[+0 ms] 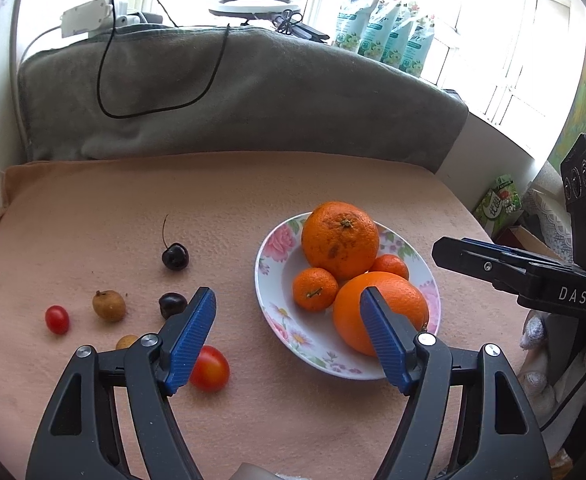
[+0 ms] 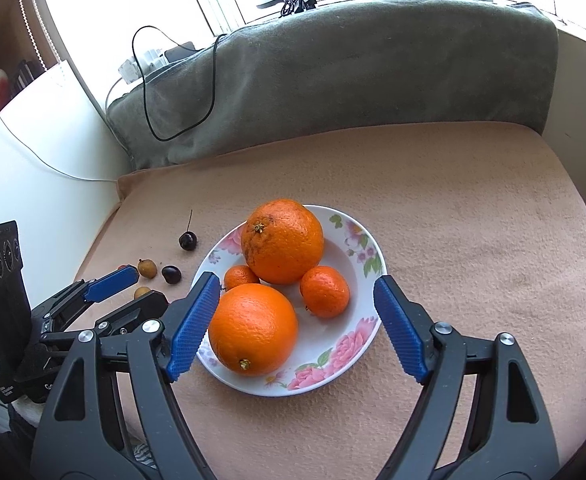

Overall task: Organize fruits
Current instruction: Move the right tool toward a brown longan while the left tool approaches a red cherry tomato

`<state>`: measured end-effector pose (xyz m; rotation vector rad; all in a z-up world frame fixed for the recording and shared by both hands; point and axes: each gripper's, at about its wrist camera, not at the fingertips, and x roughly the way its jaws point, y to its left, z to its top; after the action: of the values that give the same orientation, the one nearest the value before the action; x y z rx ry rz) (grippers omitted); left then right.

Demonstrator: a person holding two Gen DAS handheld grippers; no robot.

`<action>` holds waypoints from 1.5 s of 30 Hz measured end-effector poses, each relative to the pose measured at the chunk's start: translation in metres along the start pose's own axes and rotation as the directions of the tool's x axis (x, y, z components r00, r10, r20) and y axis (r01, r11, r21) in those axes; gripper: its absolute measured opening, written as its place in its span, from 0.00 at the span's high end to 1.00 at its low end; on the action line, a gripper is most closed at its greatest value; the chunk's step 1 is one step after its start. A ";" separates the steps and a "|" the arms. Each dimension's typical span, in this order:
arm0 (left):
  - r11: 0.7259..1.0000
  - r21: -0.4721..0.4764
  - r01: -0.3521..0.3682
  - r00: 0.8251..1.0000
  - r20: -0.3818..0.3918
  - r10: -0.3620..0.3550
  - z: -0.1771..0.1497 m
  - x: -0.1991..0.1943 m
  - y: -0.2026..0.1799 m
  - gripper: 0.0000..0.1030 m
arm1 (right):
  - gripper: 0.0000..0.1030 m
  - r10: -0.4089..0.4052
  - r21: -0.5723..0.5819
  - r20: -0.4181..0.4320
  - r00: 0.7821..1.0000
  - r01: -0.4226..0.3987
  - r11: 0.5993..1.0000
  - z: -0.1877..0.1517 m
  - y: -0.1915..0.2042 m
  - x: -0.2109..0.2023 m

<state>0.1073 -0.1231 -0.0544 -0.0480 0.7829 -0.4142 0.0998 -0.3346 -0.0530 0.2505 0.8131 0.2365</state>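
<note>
A floral plate [image 1: 269, 258] [image 2: 363, 240] on the peach cloth holds two big oranges [image 1: 339, 240] [image 2: 253, 328] and two small mandarins [image 1: 315, 288] [image 2: 325, 291]. Left of it lie two dark cherries [image 1: 175, 256] [image 1: 171, 305], two longans [image 1: 109, 306] [image 1: 126, 342] and two cherry tomatoes [image 1: 57, 319] [image 1: 209, 368]. My left gripper [image 1: 289, 304] is open and empty, between the plate and the small fruits. My right gripper [image 2: 297, 292] is open and empty, hovering over the plate's near side.
A grey blanket [image 1: 233, 92] covers the ledge behind the cloth, with a black cable [image 1: 105, 80] on it. Green-white pouches [image 1: 385, 36] stand on the sill. A green carton [image 1: 497, 204] sits off the right edge.
</note>
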 end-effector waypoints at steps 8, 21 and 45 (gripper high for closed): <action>0.998 0.013 -0.069 0.998 0.011 0.069 -0.001 -0.006 0.016 0.28 | 0.20 -0.012 -0.043 0.023 1.000 0.013 0.999 0.002 0.014 0.001; 0.975 -0.062 -0.214 0.976 0.025 0.216 -0.014 -0.032 0.099 0.28 | 0.20 -0.008 -0.136 0.022 1.000 0.011 0.991 0.001 0.048 0.010; 0.937 -0.187 -0.296 0.955 -0.044 0.293 -0.036 -0.044 0.176 0.28 | 0.20 0.091 -0.287 -0.093 0.992 -0.114 0.951 0.005 0.127 0.062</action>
<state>0.1152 0.0592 -0.0849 -0.1059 0.8292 -0.0528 0.1301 -0.1961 -0.0527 0.0051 0.8321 0.4627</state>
